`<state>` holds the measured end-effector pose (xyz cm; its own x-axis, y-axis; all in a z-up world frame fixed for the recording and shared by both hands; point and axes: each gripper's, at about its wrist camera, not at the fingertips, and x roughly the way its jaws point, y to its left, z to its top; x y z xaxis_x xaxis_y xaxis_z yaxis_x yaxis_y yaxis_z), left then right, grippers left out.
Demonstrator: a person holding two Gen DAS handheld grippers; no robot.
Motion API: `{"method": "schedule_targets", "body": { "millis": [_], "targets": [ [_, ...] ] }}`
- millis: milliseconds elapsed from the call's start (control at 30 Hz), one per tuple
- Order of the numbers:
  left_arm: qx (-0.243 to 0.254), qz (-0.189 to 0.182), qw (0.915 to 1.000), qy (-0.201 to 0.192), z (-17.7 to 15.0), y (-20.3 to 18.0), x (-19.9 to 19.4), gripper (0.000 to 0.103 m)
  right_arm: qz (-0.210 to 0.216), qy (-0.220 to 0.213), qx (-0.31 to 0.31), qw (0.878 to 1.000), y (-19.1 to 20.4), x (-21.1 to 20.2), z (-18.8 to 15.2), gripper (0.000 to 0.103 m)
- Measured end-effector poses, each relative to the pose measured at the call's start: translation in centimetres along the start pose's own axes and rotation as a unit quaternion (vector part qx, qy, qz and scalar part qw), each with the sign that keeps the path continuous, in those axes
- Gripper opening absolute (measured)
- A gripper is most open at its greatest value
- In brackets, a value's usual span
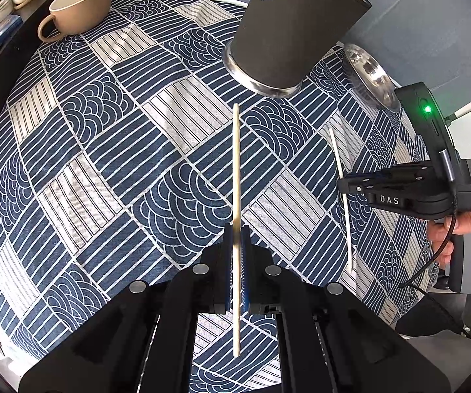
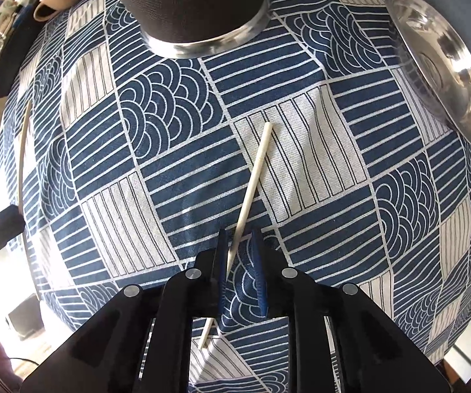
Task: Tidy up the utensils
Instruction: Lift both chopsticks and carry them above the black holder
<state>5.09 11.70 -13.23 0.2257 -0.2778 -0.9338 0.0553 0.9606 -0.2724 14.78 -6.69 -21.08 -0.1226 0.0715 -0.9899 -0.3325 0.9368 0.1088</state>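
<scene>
"DAS" reads on your right gripper [image 1: 345, 185], jaws parted around a pale thin chopstick [image 2: 251, 183] lying on the cloth, while your left gripper [image 1: 236, 229] clamps a second chopstick [image 1: 236, 163].

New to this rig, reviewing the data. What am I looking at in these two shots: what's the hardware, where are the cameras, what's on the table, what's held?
No robot here: a person holds a handheld two-finger gripper in each hand, each with a fisheye camera looking along its fingers.

The left wrist view shows the left gripper shut on a pale chopstick. At its right edge you see the right gripper from outside, in the person's hand.

The right wrist view shows the right gripper open, with a second chopstick lying on the cloth between its fingers, not gripped.

On the blue patterned tablecloth: a dark utensil holder already holding sticks, a beige mug, a steel dish.
</scene>
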Motion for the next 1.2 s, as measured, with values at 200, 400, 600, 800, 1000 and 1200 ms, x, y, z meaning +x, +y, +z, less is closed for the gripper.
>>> {"method": "schedule_targets", "body": {
  "millis": [200, 400, 600, 800, 1000, 1200],
  "targets": [
    [0.007, -0.011, 0.9999, 0.003, -0.3, -0.6, 0.2, 0.005, 0.009, -0.014, 0.008, 1.000, -0.2, -0.3, -0.2, 0.005],
    [0.010, -0.008, 0.9999, 0.000, -0.1, -0.7, -0.2, 0.005, 0.047, -0.020, 0.025, 0.998, -1.8, -0.8, -0.8, 0.004],
    [0.014, -0.002, 0.9998, -0.012, 0.9, -0.9, -1.5, 0.005, 0.099, -0.059, 0.012, 0.993, -2.8, -4.3, -2.2, 0.004],
    [0.035, 0.015, 0.9983, -0.043, 3.4, -2.6, -3.5, 0.005, 0.127, -0.123, -0.008, 0.984, -3.3, -10.3, -2.6, 0.004],
    [0.061, 0.031, 0.9935, -0.091, 6.7, -4.8, -6.3, 0.005, 0.171, -0.197, -0.038, 0.965, -3.1, -16.3, -1.9, 0.004],
    [0.086, 0.048, 0.9875, -0.123, 9.3, -6.9, -8.4, 0.005, 0.195, -0.245, -0.055, 0.948, -2.2, -19.9, -1.4, 0.005]
  ]
}}
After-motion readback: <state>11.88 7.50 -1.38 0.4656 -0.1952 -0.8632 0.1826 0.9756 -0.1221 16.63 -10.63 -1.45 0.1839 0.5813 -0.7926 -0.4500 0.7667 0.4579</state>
